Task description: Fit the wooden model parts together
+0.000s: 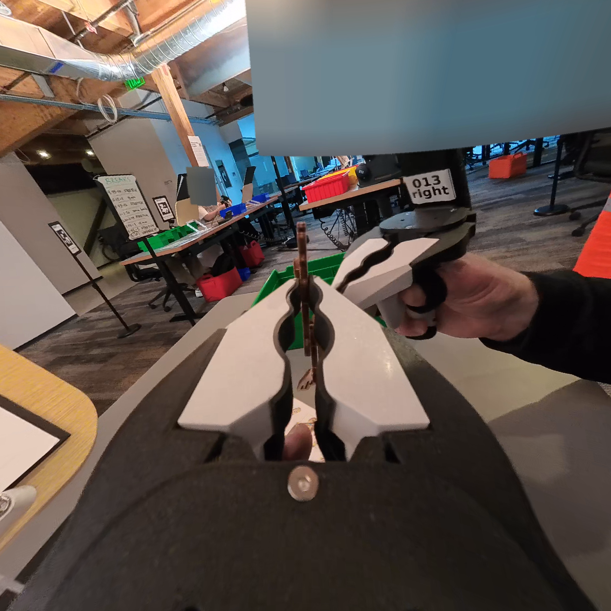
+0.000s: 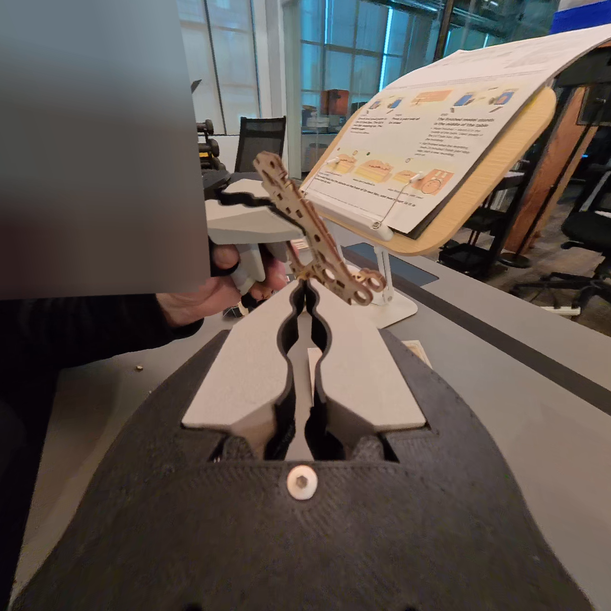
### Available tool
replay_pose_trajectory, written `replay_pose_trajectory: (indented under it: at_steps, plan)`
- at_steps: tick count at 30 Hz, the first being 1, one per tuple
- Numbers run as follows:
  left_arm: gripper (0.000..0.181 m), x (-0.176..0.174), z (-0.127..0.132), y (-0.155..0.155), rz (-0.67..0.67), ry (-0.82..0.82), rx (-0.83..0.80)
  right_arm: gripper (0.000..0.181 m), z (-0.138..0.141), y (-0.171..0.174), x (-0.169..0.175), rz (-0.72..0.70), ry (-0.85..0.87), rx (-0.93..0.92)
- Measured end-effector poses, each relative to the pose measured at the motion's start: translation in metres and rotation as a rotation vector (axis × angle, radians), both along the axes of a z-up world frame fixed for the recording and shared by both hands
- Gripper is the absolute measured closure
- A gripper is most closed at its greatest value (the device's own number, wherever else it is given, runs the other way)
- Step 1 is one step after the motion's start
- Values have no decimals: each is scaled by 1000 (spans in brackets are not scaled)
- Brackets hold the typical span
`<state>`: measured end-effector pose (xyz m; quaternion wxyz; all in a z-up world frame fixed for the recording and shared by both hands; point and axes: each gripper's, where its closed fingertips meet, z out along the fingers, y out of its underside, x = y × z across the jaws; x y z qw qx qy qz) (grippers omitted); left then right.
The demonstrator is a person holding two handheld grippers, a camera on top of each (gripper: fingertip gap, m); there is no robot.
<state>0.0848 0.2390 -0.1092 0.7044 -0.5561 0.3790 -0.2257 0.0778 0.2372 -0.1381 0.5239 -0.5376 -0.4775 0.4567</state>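
The wooden model part (image 2: 317, 231) — flat, perforated, laser-cut — sits pinched in the left gripper (image 1: 302, 284); right gripper (image 2: 305, 287) nearly closed, empty.

Thin flat wooden model part (image 2: 317, 231), pale laser-cut plywood with dark burnt edges. Long strip shape, pierced along its length by small square slots and round holes, ending in a cluster of larger rings at the lower end. Tilted steeply, upper end leaning away from the book stand (image 2: 463, 198), lower ringed end nearest the stand's foot. Raised clear of the table, in front of the stand. A second thin piece slotted crosswise near the lower end. Edge-on and near vertical in the left wrist view (image 1: 302, 264).
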Motion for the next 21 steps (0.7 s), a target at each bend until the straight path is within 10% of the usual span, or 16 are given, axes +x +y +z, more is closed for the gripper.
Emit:
replay_pose_trajectory:
  at_steps: [21]
  plan:
    - [181, 11, 2, -2, -6, -32, -2, 177, 3, 0, 0, -33, 29, -4]
